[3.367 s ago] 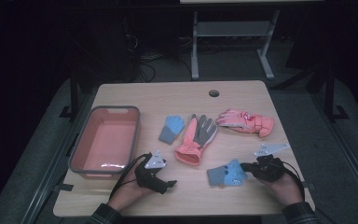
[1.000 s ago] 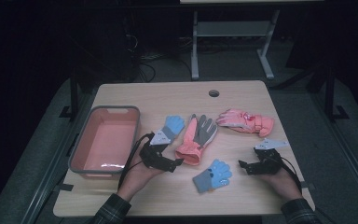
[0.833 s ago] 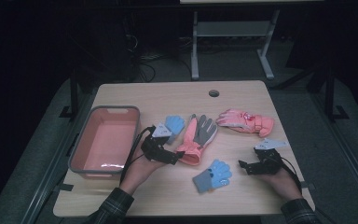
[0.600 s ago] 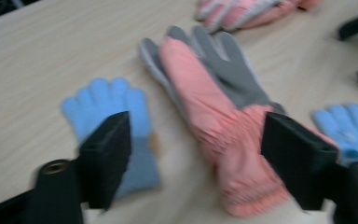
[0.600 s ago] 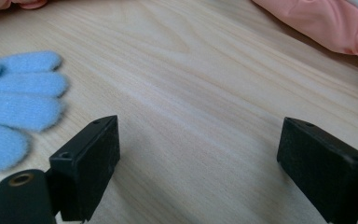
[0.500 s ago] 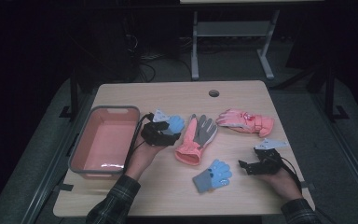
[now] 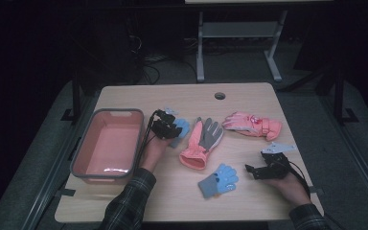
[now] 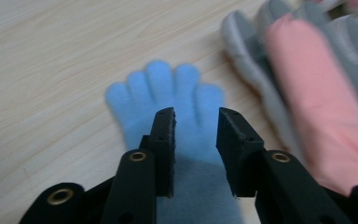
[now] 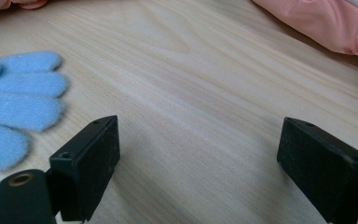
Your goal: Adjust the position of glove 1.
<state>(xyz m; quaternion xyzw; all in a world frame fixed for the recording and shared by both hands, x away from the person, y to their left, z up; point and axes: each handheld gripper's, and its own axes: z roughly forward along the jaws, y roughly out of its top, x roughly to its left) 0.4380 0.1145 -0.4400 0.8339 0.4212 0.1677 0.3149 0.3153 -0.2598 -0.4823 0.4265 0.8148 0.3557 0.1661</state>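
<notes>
A small light-blue glove lies flat on the table beside the tray, fingers pointing away in the left gripper view. My left gripper hovers right over its palm, jaws a narrow gap apart with no fabric pinched between them. A second light-blue glove lies near the front edge, its fingers showing at the left of the right gripper view. My right gripper rests just right of it, jaws wide open over bare wood.
A pink tray stands at the left. A pink-and-grey glove lies mid-table, close to the right of the left gripper. A pink ski glove lies at the back right. A cable hole sits near the far edge.
My left gripper has travelled from the table's front up to the blue glove by the tray. The right gripper backed off the front blue glove earlier and has stayed still since.
</notes>
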